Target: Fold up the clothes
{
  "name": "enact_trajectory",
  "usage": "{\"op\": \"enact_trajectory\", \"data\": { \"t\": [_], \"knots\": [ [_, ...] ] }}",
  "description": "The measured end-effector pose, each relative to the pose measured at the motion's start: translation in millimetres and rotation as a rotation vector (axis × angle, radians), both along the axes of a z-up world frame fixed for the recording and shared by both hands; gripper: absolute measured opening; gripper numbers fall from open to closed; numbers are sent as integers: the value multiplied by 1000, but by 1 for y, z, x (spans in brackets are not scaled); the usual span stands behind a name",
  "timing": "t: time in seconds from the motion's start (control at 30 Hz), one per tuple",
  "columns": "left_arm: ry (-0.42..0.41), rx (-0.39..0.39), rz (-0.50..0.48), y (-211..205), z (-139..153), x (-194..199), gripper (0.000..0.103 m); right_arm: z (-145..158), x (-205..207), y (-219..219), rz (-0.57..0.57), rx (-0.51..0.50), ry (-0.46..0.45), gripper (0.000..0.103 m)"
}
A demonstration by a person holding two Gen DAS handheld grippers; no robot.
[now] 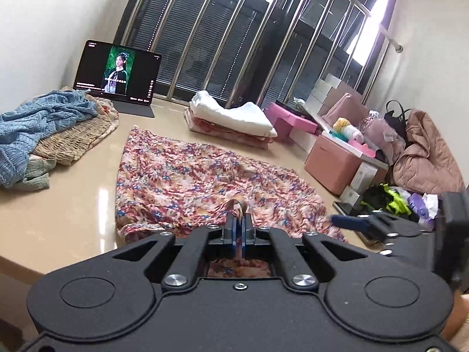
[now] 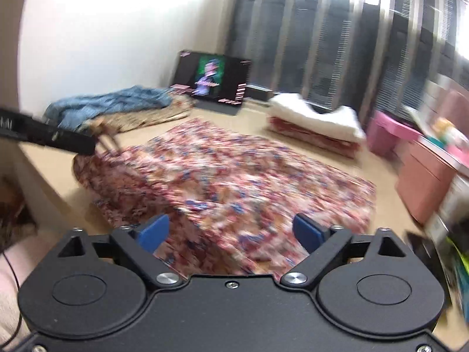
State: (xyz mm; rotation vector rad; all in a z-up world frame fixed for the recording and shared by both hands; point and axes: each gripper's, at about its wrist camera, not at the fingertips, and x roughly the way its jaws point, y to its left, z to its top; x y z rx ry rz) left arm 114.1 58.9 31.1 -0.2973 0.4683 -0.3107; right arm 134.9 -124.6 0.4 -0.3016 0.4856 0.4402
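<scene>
A floral garment (image 1: 205, 176) in red, pink and blue lies spread on the beige table (image 1: 73, 205). My left gripper (image 1: 239, 220) is shut on a thin strap at the garment's near edge, and the strap loops up between the blue pads. In the right wrist view the same floral garment (image 2: 234, 182) fills the middle, blurred by motion. My right gripper (image 2: 231, 231) stands open just above the garment's near edge, nothing between its blue fingers (image 2: 154, 231). The left gripper (image 2: 58, 138) shows at the left there, holding the strap.
A heap of blue and tan clothes (image 1: 44, 129) lies at the left. A tablet (image 1: 117, 72) plays video at the back. Folded clothes (image 1: 231, 120) are stacked at the back right. Pink boxes (image 1: 334, 164), bags and a quilted coat (image 1: 425, 158) crowd the right side.
</scene>
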Motion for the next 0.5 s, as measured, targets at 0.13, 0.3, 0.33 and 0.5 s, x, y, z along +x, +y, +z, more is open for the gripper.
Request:
{"op": "enact_trajectory", "data": {
  "t": [0.13, 0.3, 0.33, 0.5],
  "knots": [
    [4, 33, 6, -5, -3, 7, 3, -10, 17, 28, 70, -80, -5, 64],
    [-54, 148, 10, -19, -11, 11, 3, -7, 40, 33, 54, -19, 22, 17],
    [-78, 209, 0, -27, -12, 11, 3, -5, 42, 32, 51, -1, 23, 14],
    [-68, 407, -40, -61, -32, 37, 3, 12, 43, 24, 53, 75, -19, 5]
  ]
}}
